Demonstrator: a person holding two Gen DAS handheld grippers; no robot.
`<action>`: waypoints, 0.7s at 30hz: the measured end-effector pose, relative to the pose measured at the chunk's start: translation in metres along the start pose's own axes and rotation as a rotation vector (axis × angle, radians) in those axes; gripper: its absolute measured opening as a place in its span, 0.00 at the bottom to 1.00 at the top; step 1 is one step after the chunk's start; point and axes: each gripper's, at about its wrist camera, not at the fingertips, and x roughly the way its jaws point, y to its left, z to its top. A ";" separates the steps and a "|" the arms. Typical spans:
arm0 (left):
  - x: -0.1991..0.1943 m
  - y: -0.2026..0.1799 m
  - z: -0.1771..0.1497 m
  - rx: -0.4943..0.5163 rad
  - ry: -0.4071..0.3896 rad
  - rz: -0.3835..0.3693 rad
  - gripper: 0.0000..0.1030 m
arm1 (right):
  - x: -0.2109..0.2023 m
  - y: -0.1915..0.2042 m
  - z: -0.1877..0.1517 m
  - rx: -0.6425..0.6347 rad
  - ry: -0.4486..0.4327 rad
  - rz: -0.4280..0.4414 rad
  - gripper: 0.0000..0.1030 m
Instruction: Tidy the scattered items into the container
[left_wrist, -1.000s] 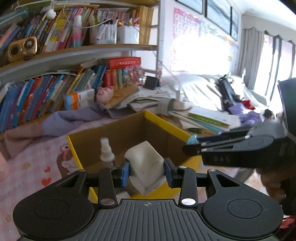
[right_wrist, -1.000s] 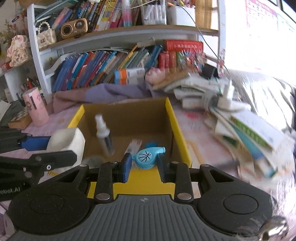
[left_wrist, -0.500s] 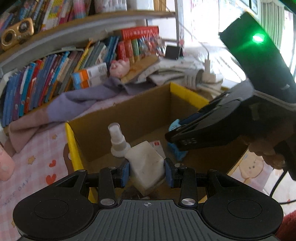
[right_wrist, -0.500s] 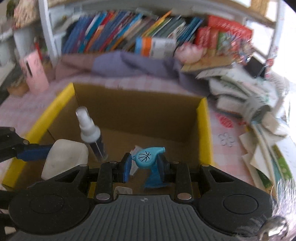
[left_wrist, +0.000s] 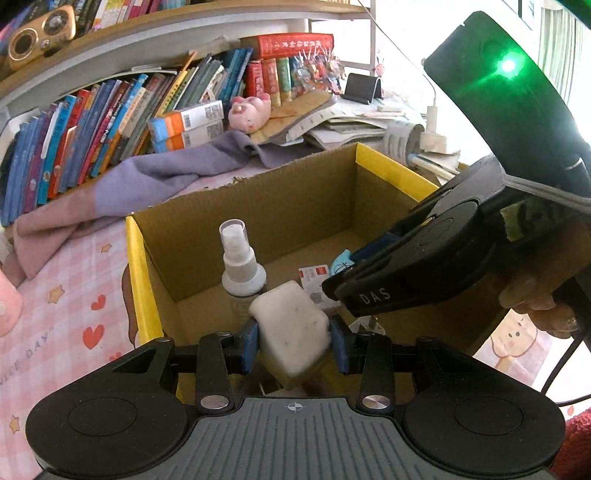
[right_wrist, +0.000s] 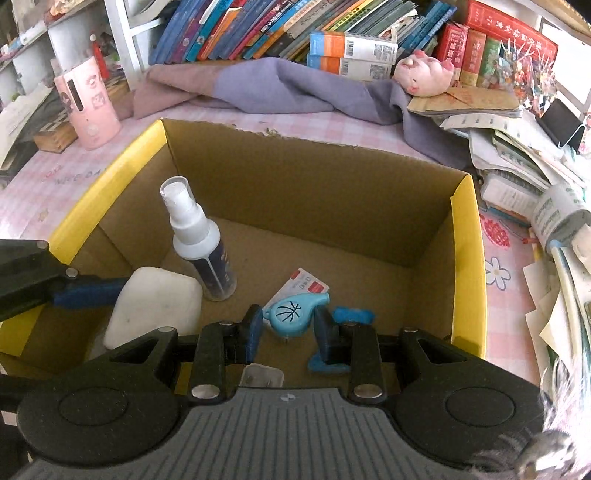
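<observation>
A cardboard box with yellow flaps (left_wrist: 388, 166) (right_wrist: 469, 258) stands on the pink tablecloth. My left gripper (left_wrist: 293, 341) is shut on a white sponge block (left_wrist: 291, 328) (right_wrist: 155, 302) held inside the box. My right gripper (right_wrist: 288, 328) is inside the box too; its pads flank a light blue whistle with a basketball print (right_wrist: 291, 314), and gaps show on both sides of it. A spray bottle (left_wrist: 240, 262) (right_wrist: 199, 240) stands upright in the box. A red-and-white card (right_wrist: 306, 284) and a blue piece (right_wrist: 351, 317) lie on the box floor.
A purple cloth (right_wrist: 288, 88) and a pink pig toy (right_wrist: 424, 74) lie behind the box below shelved books (left_wrist: 110, 122). A pink cup (right_wrist: 88, 103) stands at the left. Stacked papers (right_wrist: 535, 177) crowd the right. A small white plug (right_wrist: 262, 376) lies in the box.
Both grippers have moved from above the box rim down into the box. The right gripper's jaws have widened around the whistle. The left still holds the sponge.
</observation>
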 end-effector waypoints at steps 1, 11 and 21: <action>-0.001 0.000 0.000 0.001 -0.005 0.006 0.39 | -0.001 0.000 0.000 -0.001 -0.003 0.003 0.28; -0.036 -0.007 -0.008 0.010 -0.143 0.129 0.59 | -0.021 0.002 -0.004 0.039 -0.090 0.022 0.42; -0.085 0.003 -0.020 -0.057 -0.237 0.151 0.70 | -0.064 0.025 -0.023 0.095 -0.207 -0.014 0.46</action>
